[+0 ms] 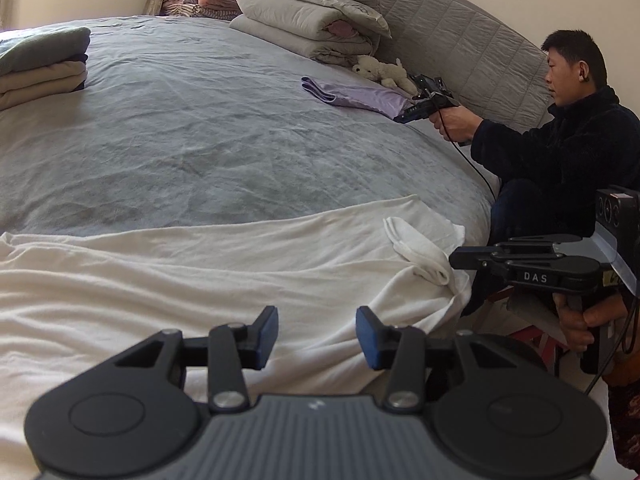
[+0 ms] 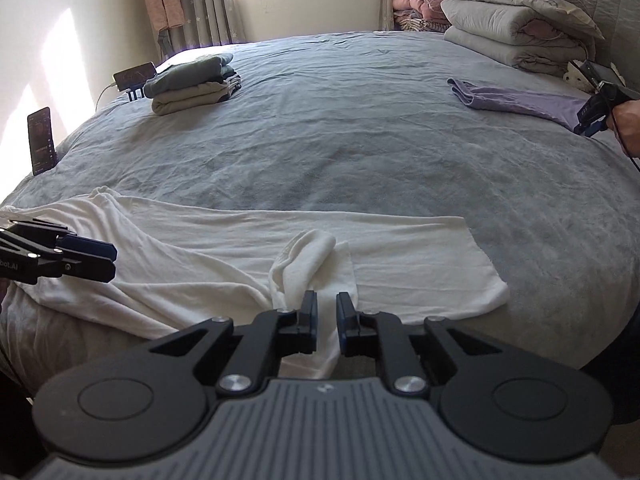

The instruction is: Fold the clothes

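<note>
While the white garment (image 2: 224,248) lies spread along the bed's (image 2: 340,120) near edge, limp and light, the left gripper (image 1: 317,336) hovers half open and empty; the right gripper (image 2: 327,322), barely parted, straddles its bunched sleeve (image 2: 304,264), the best place to pinch.

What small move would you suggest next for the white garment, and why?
Probably close the right tongs on the folded sleeve and lay it flat: it bunches on the white garment, and both the right and the left tongs stand open, holding nothing.
</note>
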`<state>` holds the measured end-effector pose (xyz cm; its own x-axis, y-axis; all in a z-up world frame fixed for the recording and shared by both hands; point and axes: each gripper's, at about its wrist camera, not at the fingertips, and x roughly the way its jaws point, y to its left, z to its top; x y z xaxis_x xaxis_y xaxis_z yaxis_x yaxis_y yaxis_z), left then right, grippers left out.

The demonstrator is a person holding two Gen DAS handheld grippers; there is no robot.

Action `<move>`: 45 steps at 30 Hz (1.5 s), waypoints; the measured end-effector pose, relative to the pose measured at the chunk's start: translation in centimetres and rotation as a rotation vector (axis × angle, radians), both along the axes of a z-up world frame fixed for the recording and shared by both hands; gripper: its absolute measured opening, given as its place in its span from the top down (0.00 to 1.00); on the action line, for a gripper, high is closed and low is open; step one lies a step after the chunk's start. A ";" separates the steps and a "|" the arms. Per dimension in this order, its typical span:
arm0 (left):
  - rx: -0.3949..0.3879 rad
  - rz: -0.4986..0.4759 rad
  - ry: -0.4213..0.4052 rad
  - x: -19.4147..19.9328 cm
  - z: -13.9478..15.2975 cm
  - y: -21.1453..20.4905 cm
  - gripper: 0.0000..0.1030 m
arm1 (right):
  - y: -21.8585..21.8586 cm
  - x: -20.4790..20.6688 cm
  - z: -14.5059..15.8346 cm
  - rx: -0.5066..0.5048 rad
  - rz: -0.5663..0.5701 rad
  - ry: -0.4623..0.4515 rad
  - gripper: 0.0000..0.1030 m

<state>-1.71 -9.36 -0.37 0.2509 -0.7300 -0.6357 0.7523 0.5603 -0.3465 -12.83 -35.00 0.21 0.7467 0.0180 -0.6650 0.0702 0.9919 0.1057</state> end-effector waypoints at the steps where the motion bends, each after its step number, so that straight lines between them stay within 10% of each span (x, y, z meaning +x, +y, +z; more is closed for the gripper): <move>1: 0.004 -0.004 -0.008 0.3 0.2 -0.2 0.57 | 0.2 0.4 0.3 -0.005 0.014 -0.008 0.80; 4: 0.025 -0.025 -0.018 1.1 0.2 -1.5 0.57 | 0.7 1.6 0.7 -0.030 0.048 -0.033 0.62; 14: 0.079 -0.156 -0.054 1.9 -0.8 -6.9 0.58 | 1.3 6.4 -0.9 -0.068 0.104 -0.005 0.62; 17: 0.082 -0.196 -0.053 2.0 -0.9 -8.3 0.59 | 0.8 7.3 -1.9 -0.077 0.102 0.034 0.96; 22: 0.099 -0.259 -0.074 1.8 -1.2 -9.9 0.64 | -1.4 4.6 0.0 -0.062 0.028 -0.047 0.97; 30: 0.127 -0.330 -0.120 0.8 -1.2 -11.6 0.98 | -5.4 -0.1 1.5 -0.093 -0.130 -0.081 0.97; 45: 0.048 -0.155 -0.235 2.0 2.0 -10.7 0.99 | -6.3 2.6 2.5 -0.157 -0.164 -0.135 0.97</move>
<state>0.31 -20.03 1.60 0.2833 -0.7417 -0.6080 0.8870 0.4437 -0.1279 -10.25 -41.32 2.70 0.8130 -0.2066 -0.5443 0.2276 0.9733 -0.0294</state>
